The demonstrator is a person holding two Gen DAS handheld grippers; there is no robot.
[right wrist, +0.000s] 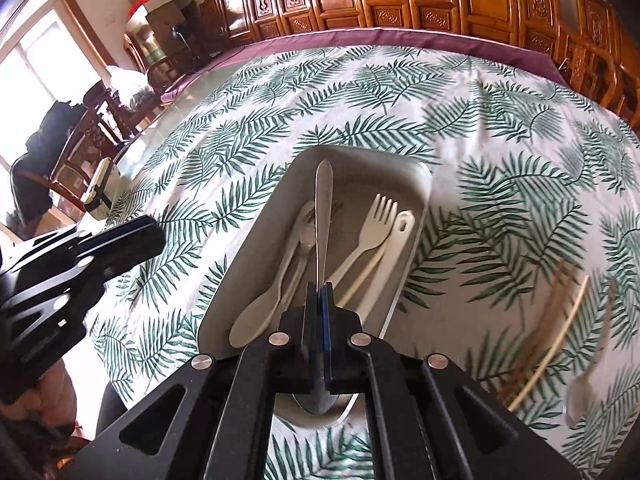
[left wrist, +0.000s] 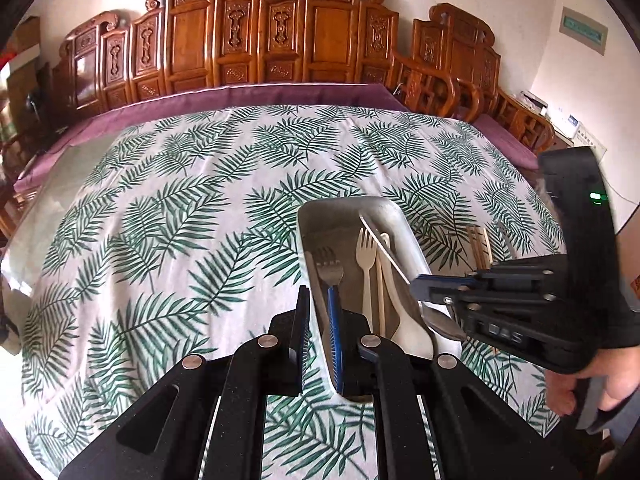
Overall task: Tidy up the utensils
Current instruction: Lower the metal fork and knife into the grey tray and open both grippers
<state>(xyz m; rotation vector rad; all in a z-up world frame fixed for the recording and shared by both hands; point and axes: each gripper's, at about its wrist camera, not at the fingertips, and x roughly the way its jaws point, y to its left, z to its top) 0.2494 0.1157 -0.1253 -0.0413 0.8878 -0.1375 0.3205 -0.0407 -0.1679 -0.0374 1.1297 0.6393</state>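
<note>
Over the grey tray point(right wrist: 256, 240), right hand-held gripper point(right wrist: 320, 292) clamped on a metal spoon point(right wrist: 323, 208) (left one point(left wrist: 318, 300) pinching the tray's rim; no legible writing).

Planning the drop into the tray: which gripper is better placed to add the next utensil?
Right. The right gripper already pinches a metal spoon above the tray; the left gripper clamps the tray's rim.

Soft daylight fills both views, coming from a window point(right wrist: 36, 76) at the left edge of the right wrist view, which is blown out to white. Glare lies on the glass edge of the surface point(right wrist: 168, 128) and shadows are faint. Fisheye distortion bows the carved wooden screen point(left wrist: 280, 36) and darkens the corners, and the loose utensils point(right wrist: 560, 328) at lower right are smeared by motion blur.
</note>
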